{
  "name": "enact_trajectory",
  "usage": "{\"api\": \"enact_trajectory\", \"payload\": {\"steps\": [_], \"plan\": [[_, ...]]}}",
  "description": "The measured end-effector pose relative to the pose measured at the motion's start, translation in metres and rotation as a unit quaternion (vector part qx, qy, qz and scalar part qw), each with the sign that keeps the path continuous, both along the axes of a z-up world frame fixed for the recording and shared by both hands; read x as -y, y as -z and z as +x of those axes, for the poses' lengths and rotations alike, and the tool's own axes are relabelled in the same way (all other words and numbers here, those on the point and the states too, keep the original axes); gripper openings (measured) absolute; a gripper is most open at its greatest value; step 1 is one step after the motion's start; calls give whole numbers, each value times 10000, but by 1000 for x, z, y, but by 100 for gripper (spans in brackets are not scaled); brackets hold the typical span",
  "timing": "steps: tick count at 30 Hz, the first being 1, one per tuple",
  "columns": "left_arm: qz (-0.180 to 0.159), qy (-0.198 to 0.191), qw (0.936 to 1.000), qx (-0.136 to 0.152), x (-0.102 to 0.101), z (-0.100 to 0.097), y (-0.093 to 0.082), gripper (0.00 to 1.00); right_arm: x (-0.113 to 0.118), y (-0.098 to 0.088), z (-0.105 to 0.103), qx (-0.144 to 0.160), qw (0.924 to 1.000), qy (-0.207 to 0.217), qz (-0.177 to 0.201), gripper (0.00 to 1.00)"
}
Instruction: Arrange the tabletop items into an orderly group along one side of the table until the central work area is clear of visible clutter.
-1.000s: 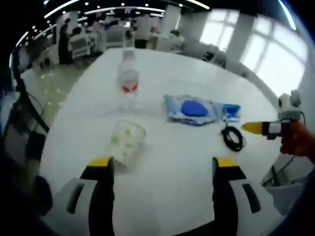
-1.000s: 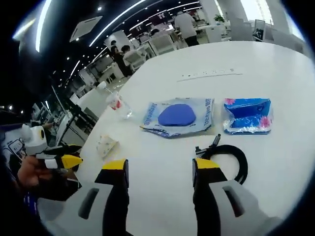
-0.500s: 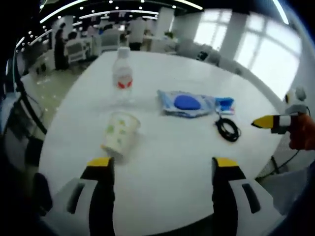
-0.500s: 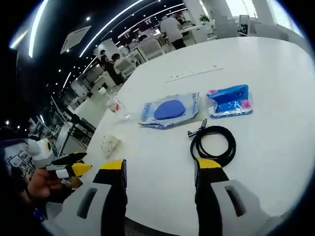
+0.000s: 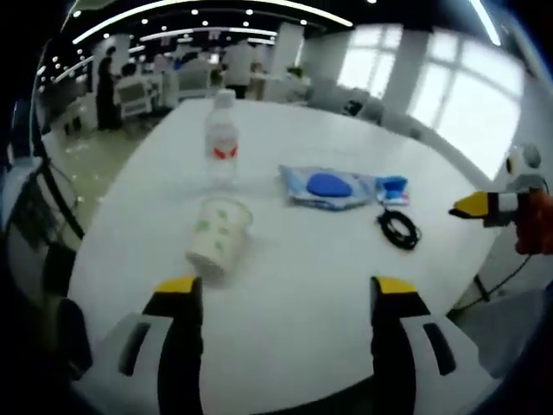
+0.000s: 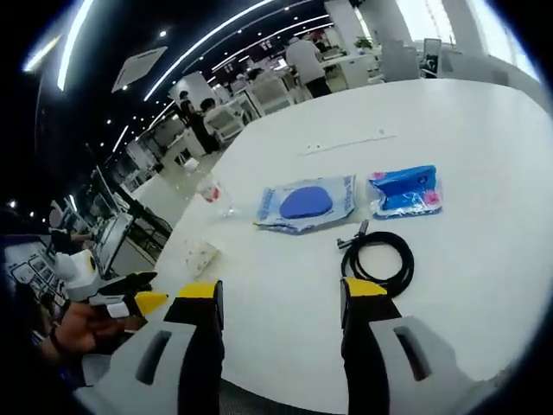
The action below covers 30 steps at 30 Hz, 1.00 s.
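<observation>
Left hand-held gripper (image 5: 282, 296) hovers open and empty over the white surface's (image 5: 285, 259) near edge; a tipped cup (image 5: 217, 239) lies just beyond. Right hand-held gripper (image 6: 278, 296), open, faces the coiled cable (image 6: 383, 262).

Bright office: windows (image 5: 449, 86), ceiling light strips (image 6: 216, 35).

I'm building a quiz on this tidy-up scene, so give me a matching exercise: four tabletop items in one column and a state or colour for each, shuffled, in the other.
1. water bottle
2. paper cup
3. black cable
4. small packet

a. coiled in a loop
b. bright blue, beside the bigger pouch
c. lying on its side
d. standing upright

Pairs: 1-d, 2-c, 3-a, 4-b
</observation>
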<state>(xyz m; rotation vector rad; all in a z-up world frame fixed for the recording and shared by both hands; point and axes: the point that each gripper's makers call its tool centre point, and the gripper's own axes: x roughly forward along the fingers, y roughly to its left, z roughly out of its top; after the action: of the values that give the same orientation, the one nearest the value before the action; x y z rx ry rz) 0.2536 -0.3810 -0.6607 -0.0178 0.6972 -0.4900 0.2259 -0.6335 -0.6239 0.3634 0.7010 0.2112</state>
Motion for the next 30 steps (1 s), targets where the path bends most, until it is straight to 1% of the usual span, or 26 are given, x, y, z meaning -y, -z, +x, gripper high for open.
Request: {"api": "enact_trajectory", "payload": {"steps": [3,6,8,12,13,15,16,19,22,24,26,28,30], "plan": [[53,6,10000,-24,-5,0,1,79,-7,-1,9,29,9999,-107,53,55],[53,-133,9999,-59,-12,-1,2,79,-13,1,15,-12,9996,-273,52,55],[63,-156,9998,-56,-12,-3,3,79,-17,1,19,3,9994,-351,57,55],[121,-73,9999,-97,-8,-11,6,80,-23,3,25,-21,9989,-453,73,55],[162,-13,9997,-159,-6,-15,9,81,-30,5,29,-60,9976,-690,-39,55],[181,66,9996,-194,-3,-19,10,81,-38,6,35,-72,9961,-875,-91,55],[219,94,9995,-226,-3,-20,11,81,-41,6,37,-75,9956,-932,-85,55],[234,111,9995,-202,-3,-21,6,81,-55,4,49,-40,9934,-1145,11,55],[284,228,9988,-318,-5,-29,3,81,-75,5,60,-51,9880,-1541,14,54],[261,230,9989,-305,-6,-31,0,81,-86,4,66,-28,9847,-1740,25,54],[248,232,9989,-324,-8,-37,-1,81,-104,4,73,-55,9802,-1977,115,54],[319,298,9985,-341,-8,-44,1,81,-123,6,81,-77,9755,-2196,147,53],[486,391,9975,-329,-11,-45,2,79,-136,7,88,-68,9704,-2413,92,53]]}}
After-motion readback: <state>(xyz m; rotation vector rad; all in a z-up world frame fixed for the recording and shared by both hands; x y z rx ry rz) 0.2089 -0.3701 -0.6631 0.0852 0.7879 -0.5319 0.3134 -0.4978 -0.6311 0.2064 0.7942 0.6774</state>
